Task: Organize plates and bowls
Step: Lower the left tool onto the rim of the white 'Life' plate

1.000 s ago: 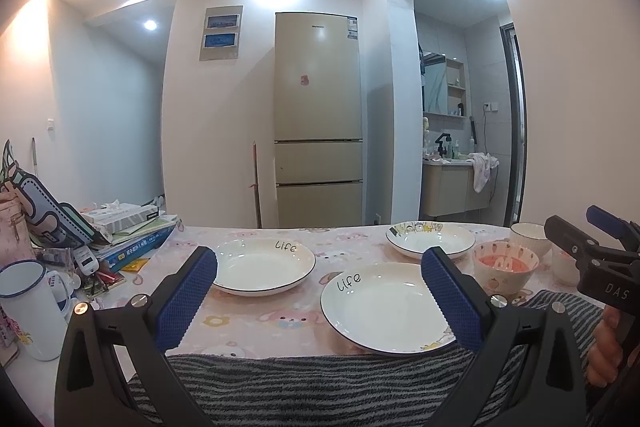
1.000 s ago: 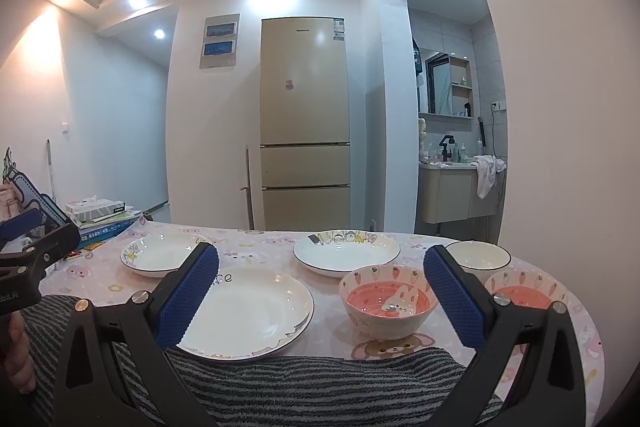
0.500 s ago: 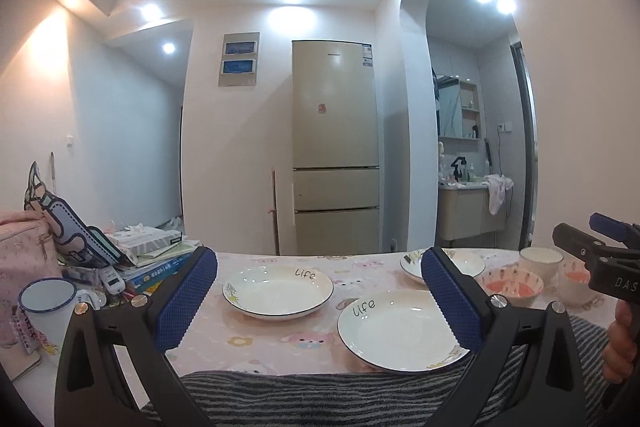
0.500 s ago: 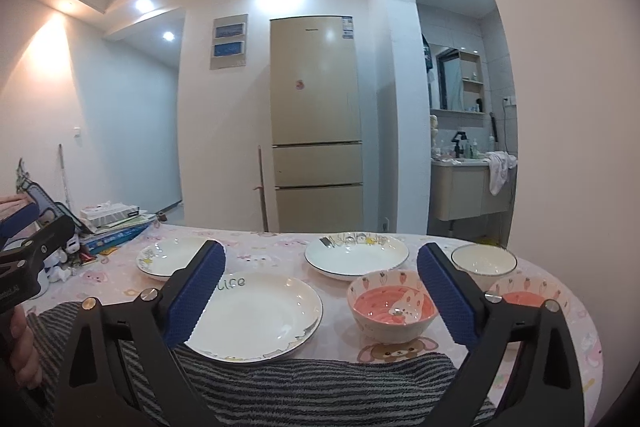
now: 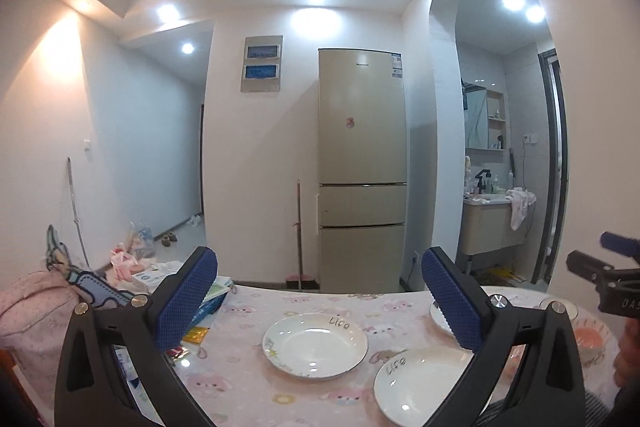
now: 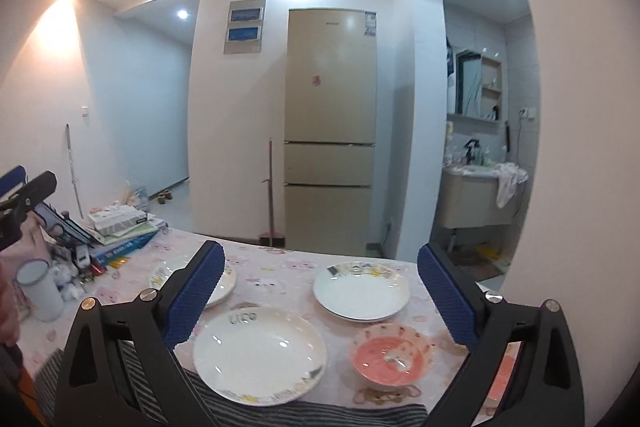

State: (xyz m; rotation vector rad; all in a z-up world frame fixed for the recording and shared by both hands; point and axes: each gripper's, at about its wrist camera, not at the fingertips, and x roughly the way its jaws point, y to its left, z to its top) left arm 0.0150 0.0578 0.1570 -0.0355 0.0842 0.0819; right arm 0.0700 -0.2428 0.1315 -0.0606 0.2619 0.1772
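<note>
While both grippers hang above the near edge of the table (image 6: 280,267), neither holds anything: the left gripper (image 5: 320,301) has its blue-padded jaws spread wide with only air between them, and the right gripper (image 6: 320,293) stands just as wide, its jaws having eased slightly inward from their fullest spread with nothing caught between them. Three white plates lie flat and right side up on the pink cartoon-print tablecloth (image 6: 260,281), none stacked: a near plate (image 6: 259,355) at the front edge with its "Life" lettering on the far rim, a far-left plate (image 6: 224,281) partly hidden behind the right gripper's left finger, and a far-right plate (image 6: 361,291) with a coloured pattern along its far rim. Bowls number at least two in the right wrist view: a pink bowl (image 6: 391,355) with a carrot-pattern rim sits open side up just right of the near plate, and a second pink bowl (image 6: 505,375) shows only partly behind the right finger. One white mug (image 6: 39,291) stands upright at the left, beside a pile of books (image 6: 120,233). One beige fridge (image 6: 331,131) stands against the back wall.
</note>
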